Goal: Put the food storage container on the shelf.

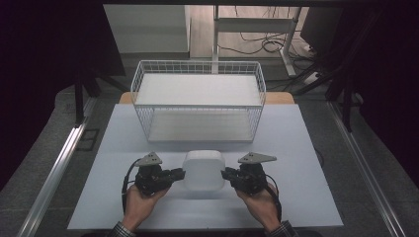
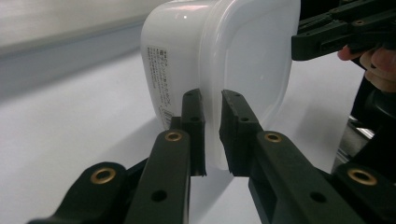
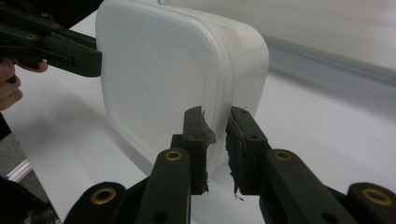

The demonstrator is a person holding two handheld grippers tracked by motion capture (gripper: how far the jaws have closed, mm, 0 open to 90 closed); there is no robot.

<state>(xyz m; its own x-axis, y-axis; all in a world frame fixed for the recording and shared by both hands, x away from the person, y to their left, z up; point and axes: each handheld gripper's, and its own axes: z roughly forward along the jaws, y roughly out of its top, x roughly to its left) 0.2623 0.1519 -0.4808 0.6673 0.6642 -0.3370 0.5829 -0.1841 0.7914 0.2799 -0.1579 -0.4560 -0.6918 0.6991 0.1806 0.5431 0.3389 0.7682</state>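
Note:
A white plastic container [image 1: 203, 169] with a translucent lid is at the front middle of the white table, between my two grippers. My left gripper [image 1: 182, 173] is shut on the lid rim at its left side. In the left gripper view the jaws [image 2: 212, 135] pinch the rim of the container [image 2: 243, 51], whose side wall carries a printed label. My right gripper [image 1: 225, 174] is shut on the rim at the opposite side, and its own view shows its jaws [image 3: 216, 144] clamped on the container [image 3: 159, 79]. I cannot tell whether the container rests on the table or hangs just above it.
A white wire basket [image 1: 197, 105] stands behind the container at the table's middle back, its open top facing up. The white table sheet [image 1: 296, 197] extends left and right of my hands. Dark floor and metal rails border the table.

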